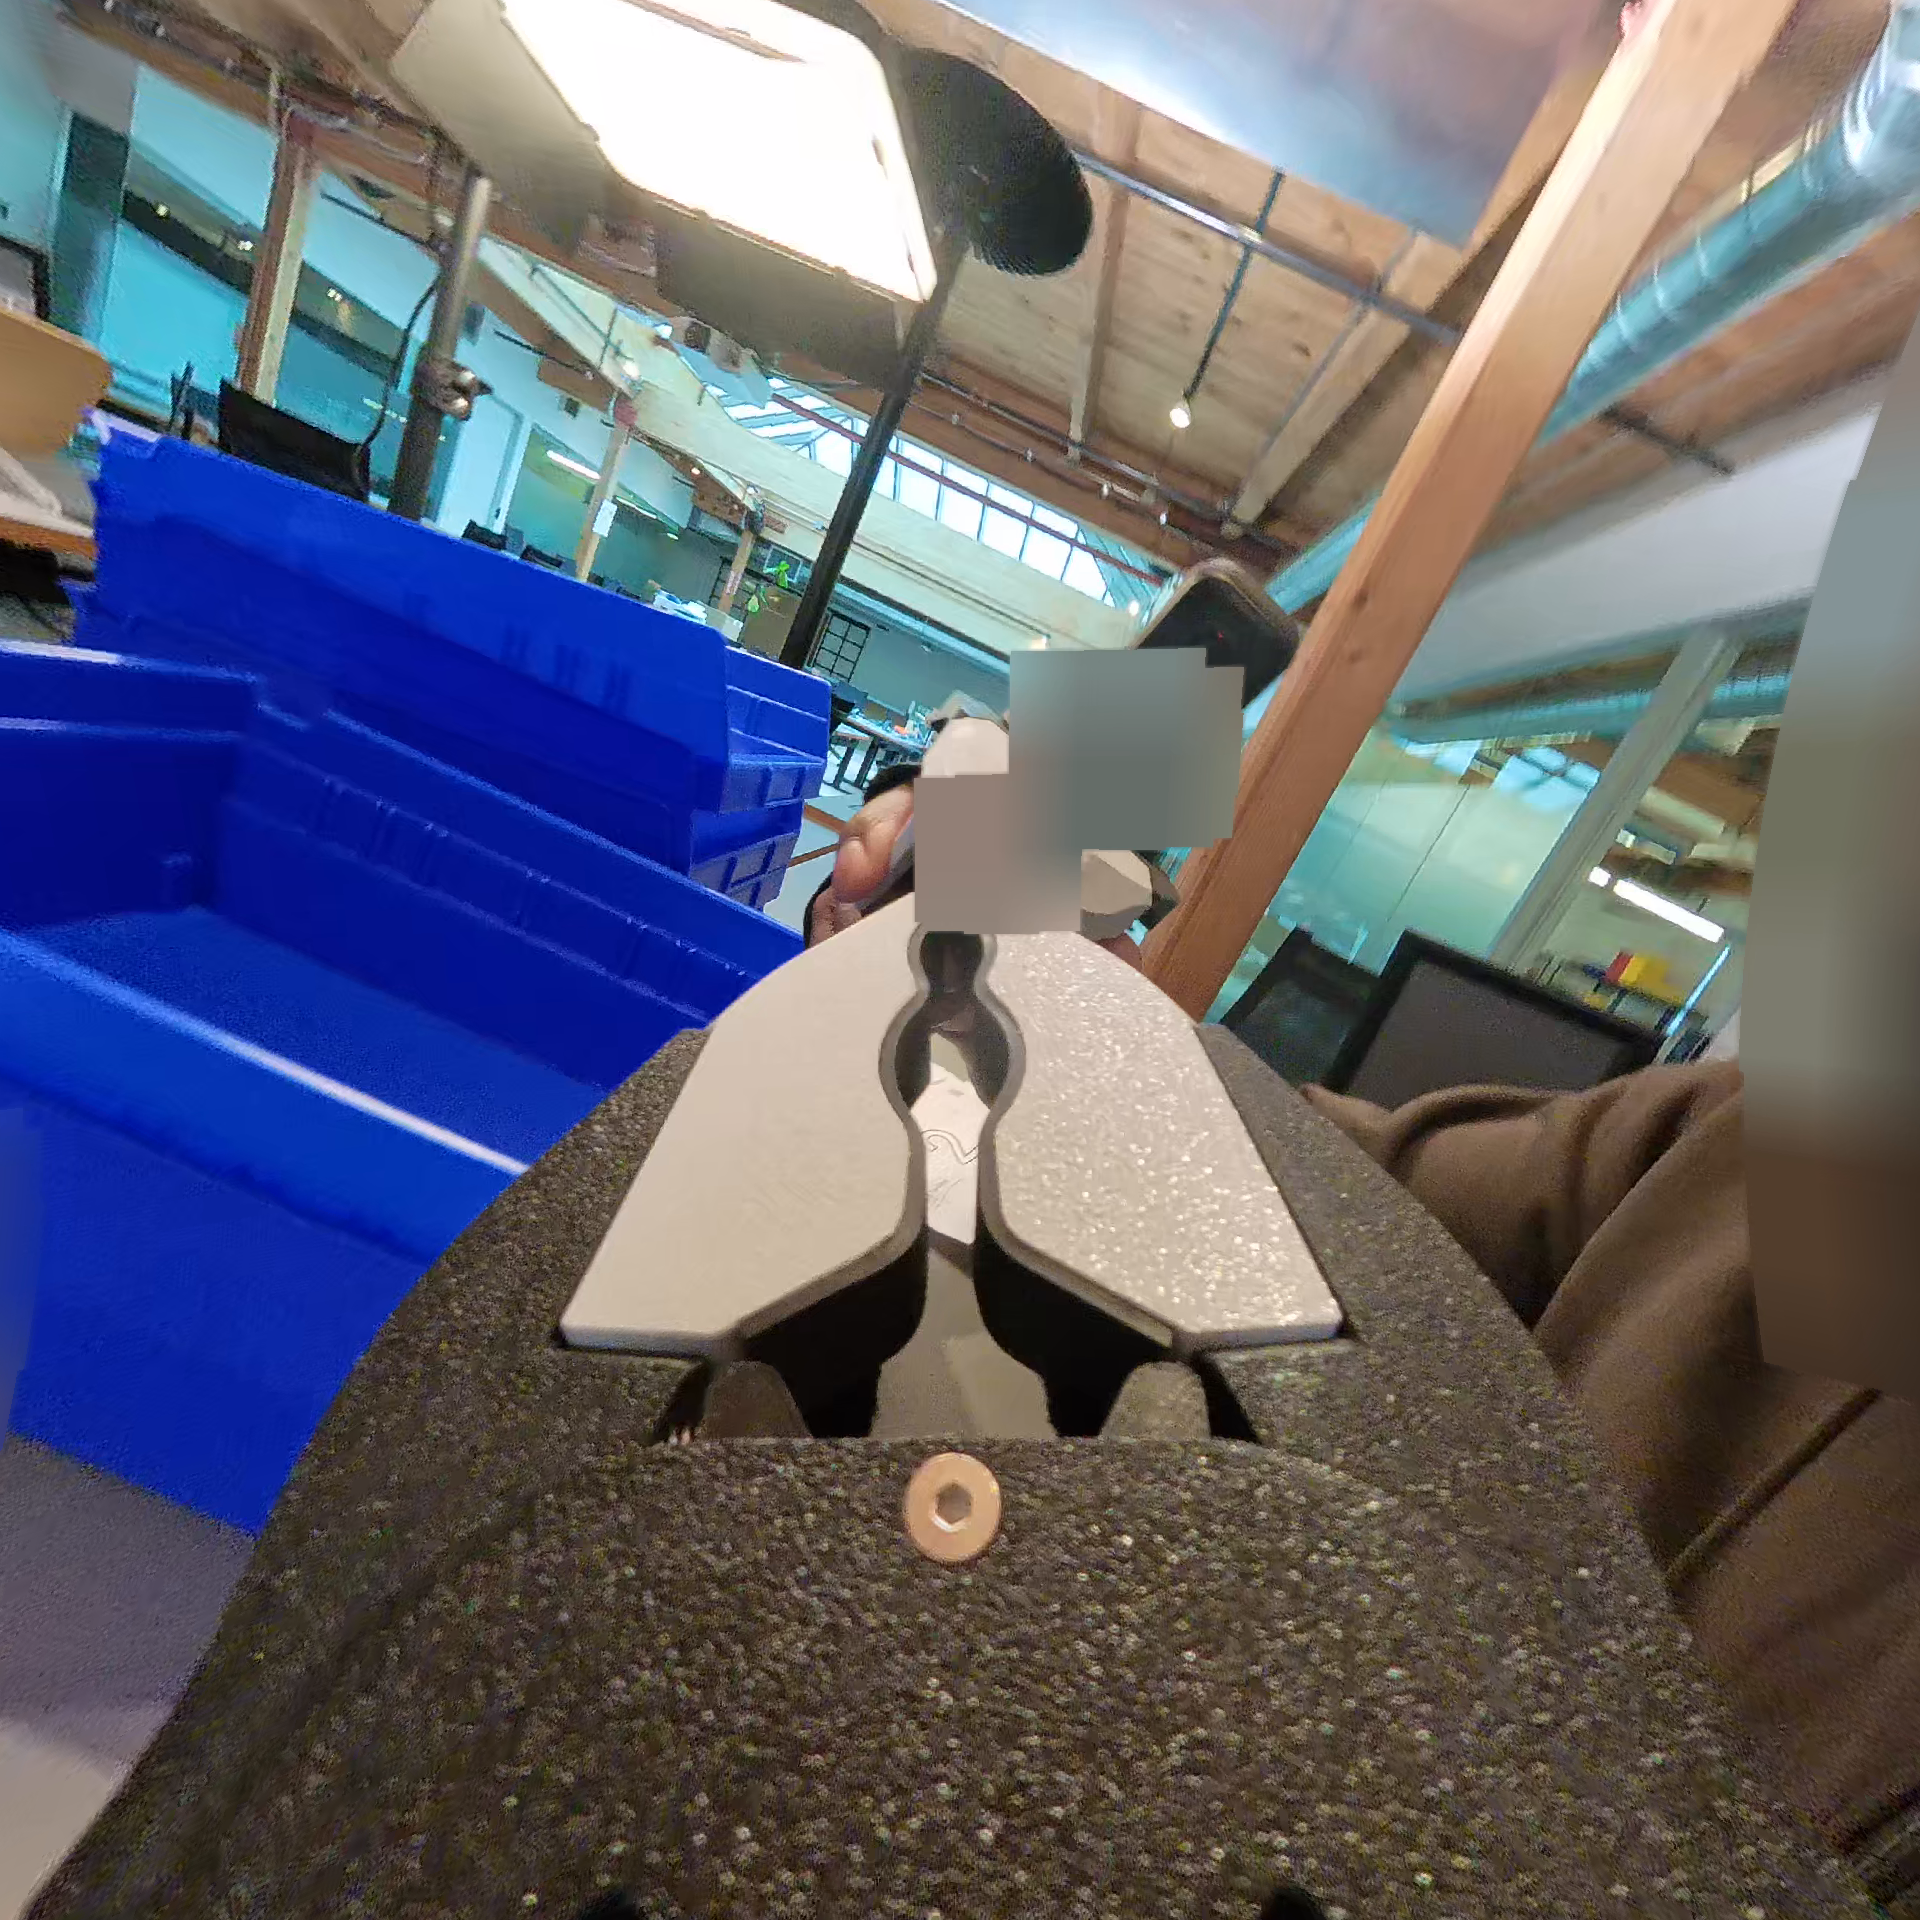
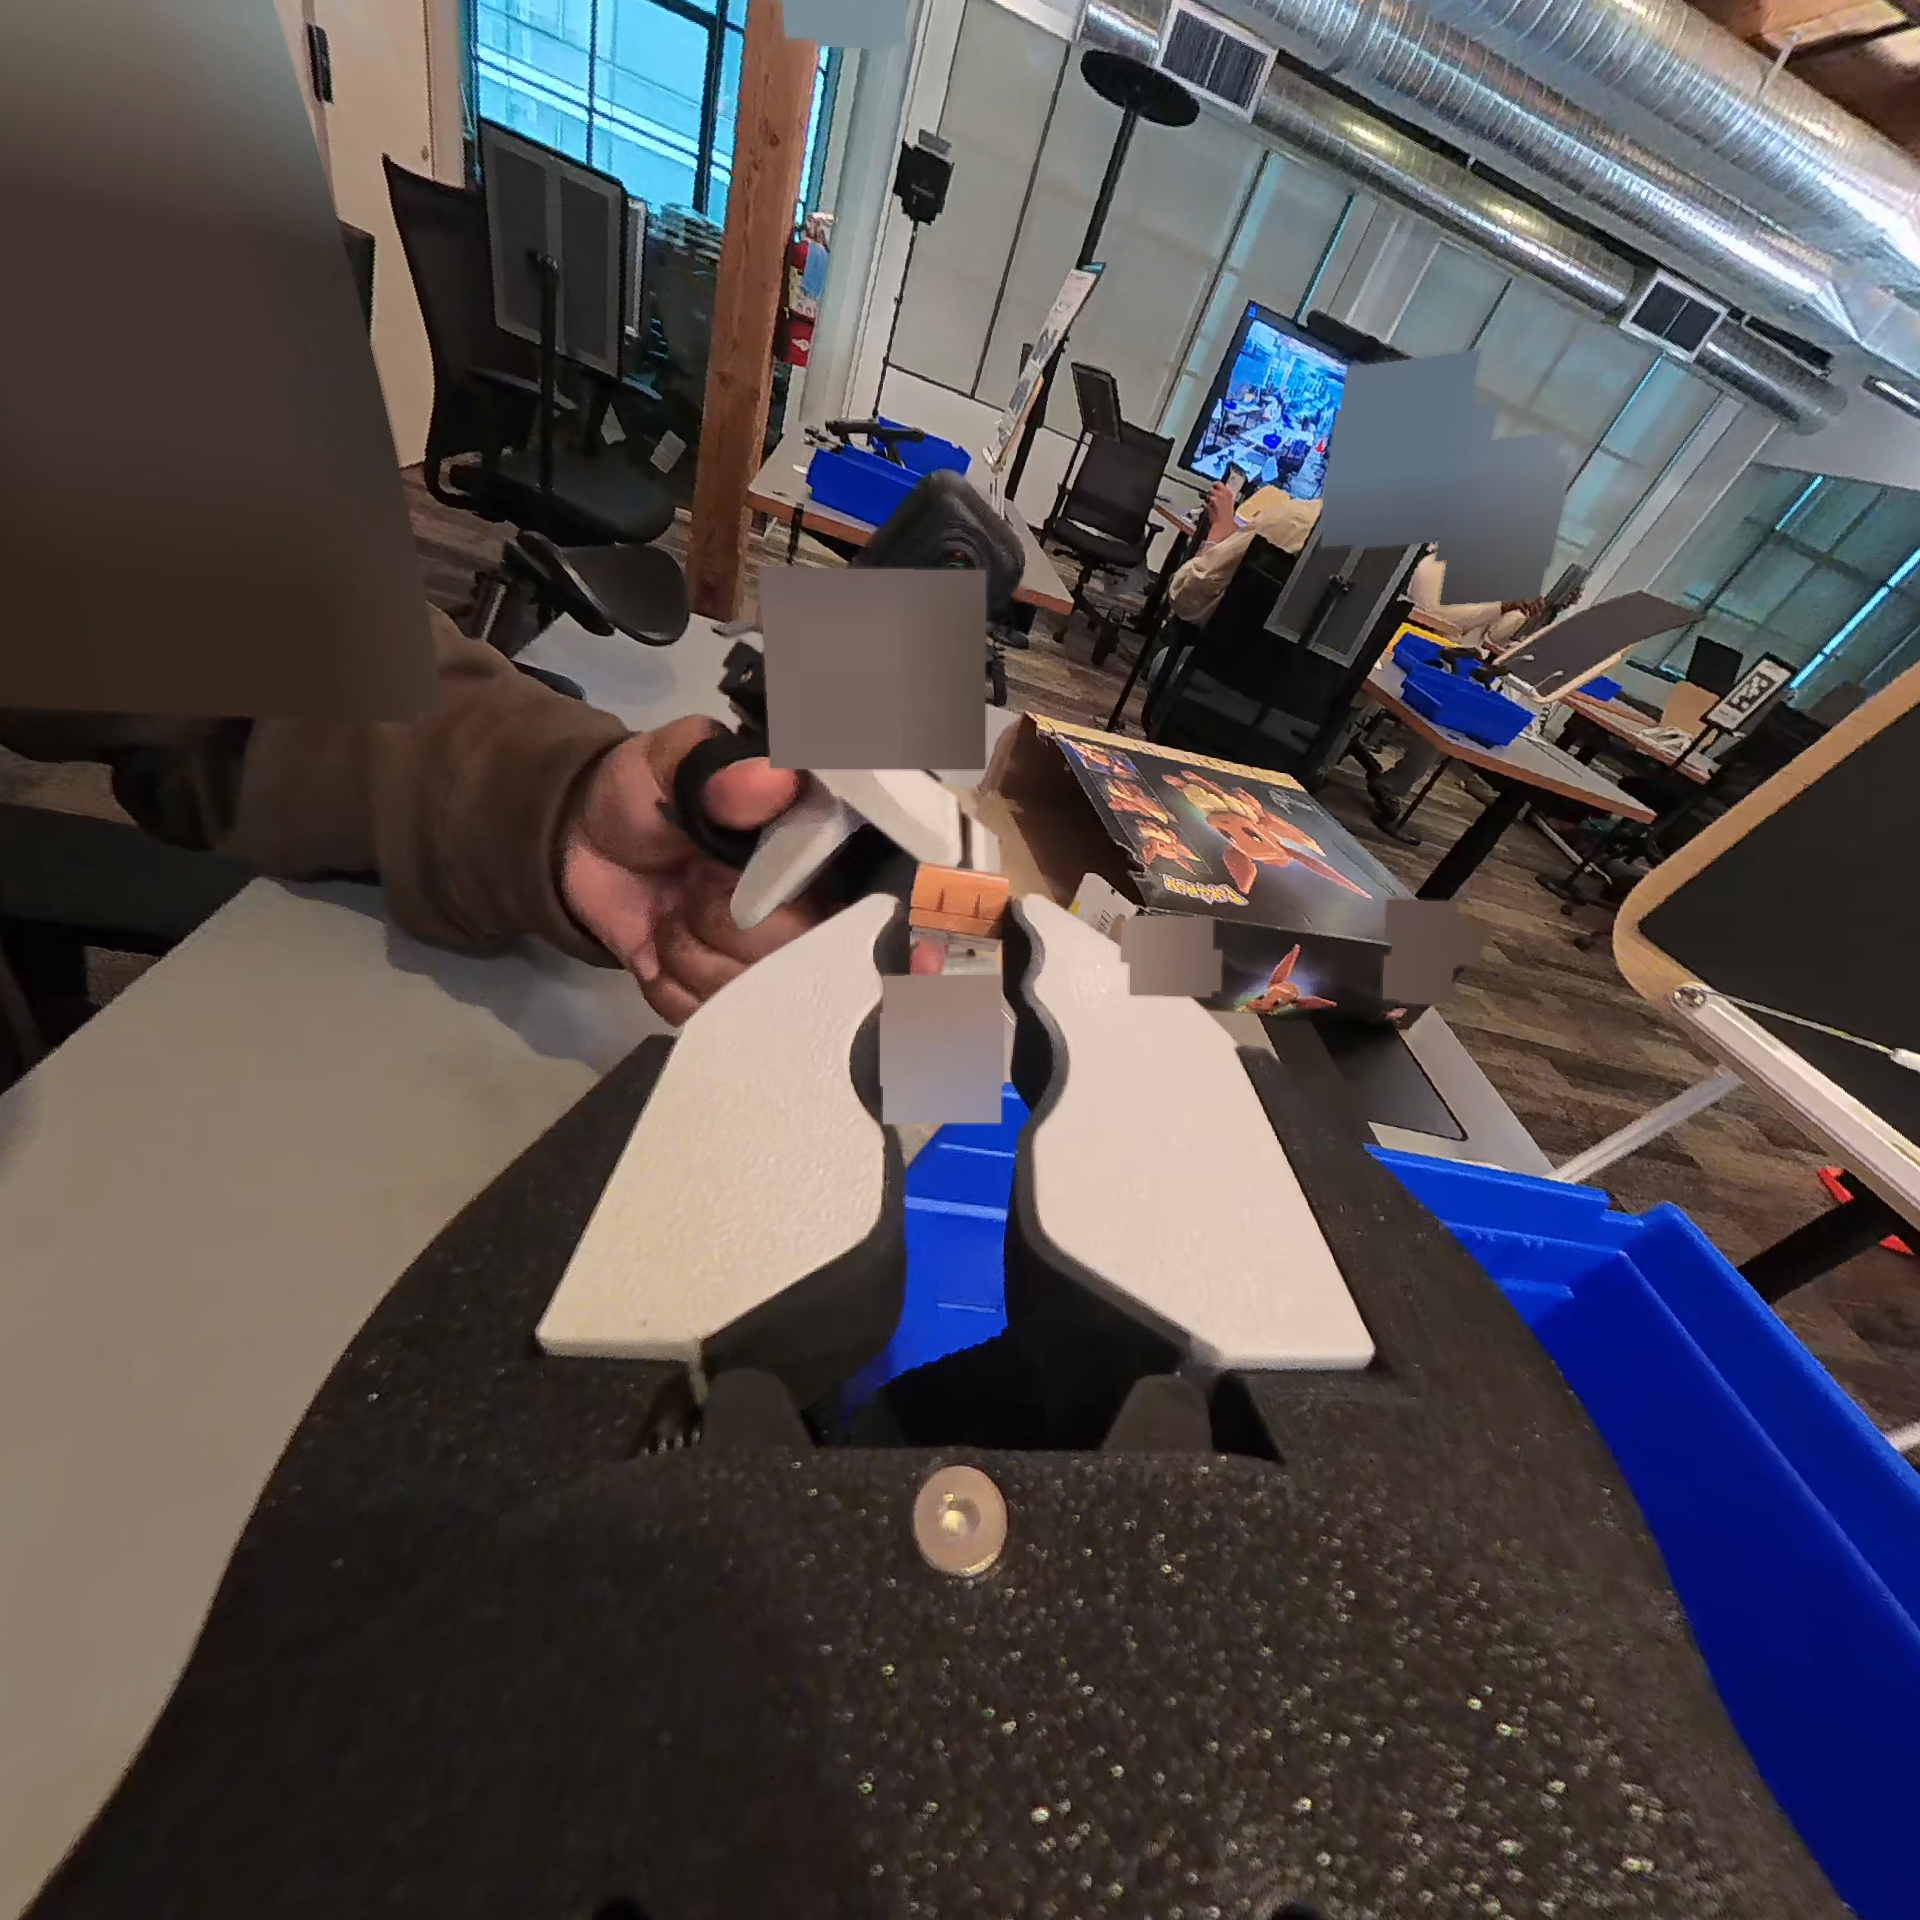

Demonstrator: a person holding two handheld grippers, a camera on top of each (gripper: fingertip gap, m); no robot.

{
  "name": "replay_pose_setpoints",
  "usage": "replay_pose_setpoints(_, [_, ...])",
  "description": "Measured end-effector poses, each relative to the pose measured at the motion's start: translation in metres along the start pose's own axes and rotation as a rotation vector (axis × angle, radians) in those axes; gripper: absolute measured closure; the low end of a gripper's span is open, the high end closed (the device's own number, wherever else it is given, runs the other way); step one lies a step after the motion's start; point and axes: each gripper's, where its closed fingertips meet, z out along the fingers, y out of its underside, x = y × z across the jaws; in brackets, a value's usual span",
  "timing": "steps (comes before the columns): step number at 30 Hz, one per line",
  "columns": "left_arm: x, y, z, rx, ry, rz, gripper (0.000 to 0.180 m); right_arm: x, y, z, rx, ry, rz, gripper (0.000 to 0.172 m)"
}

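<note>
At far left of the right wrist view, a grey bench (image 2: 208,1091) is seen, with a brown sleeve (image 2: 447,769) and a hand (image 2: 644,883) over it. The left gripper (image 2: 831,831) is held in that hand; in its own view its fingers (image 1: 790,1122) are drawn together with only a thin slit between, and nothing can be made out held. Right of it, a small orange block (image 2: 958,900) is pinched between the tips of the right gripper (image 2: 956,925), pads touching both sides. The block is judged light, rigid and smooth-faced, best taken across its flat sides. Farther right, an opened printed box (image 2: 1247,831) lies on the bench, and a blue bin (image 2: 1621,1351) sits near.
</note>
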Motion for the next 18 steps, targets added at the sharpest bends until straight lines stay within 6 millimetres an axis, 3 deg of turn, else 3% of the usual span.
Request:
replay_pose_setpoints(5, [0.022,0.004,0.007,-0.012,0.089,0.035,0.162,-0.011,-0.012,0.002,0.098,-0.032,-0.017,0.155])
replay_pose_setpoints(9, [0.025,-0.001,0.005,0.028,0.129,-0.018,0.158,-0.016,-0.019,0.002,0.153,-0.046,-0.017,0.155])
replay_pose_setpoints(18, [0.033,-0.001,0.004,0.036,0.122,0.148,0.155,-0.022,-0.025,0.005,0.236,-0.093,0.072,0.155])
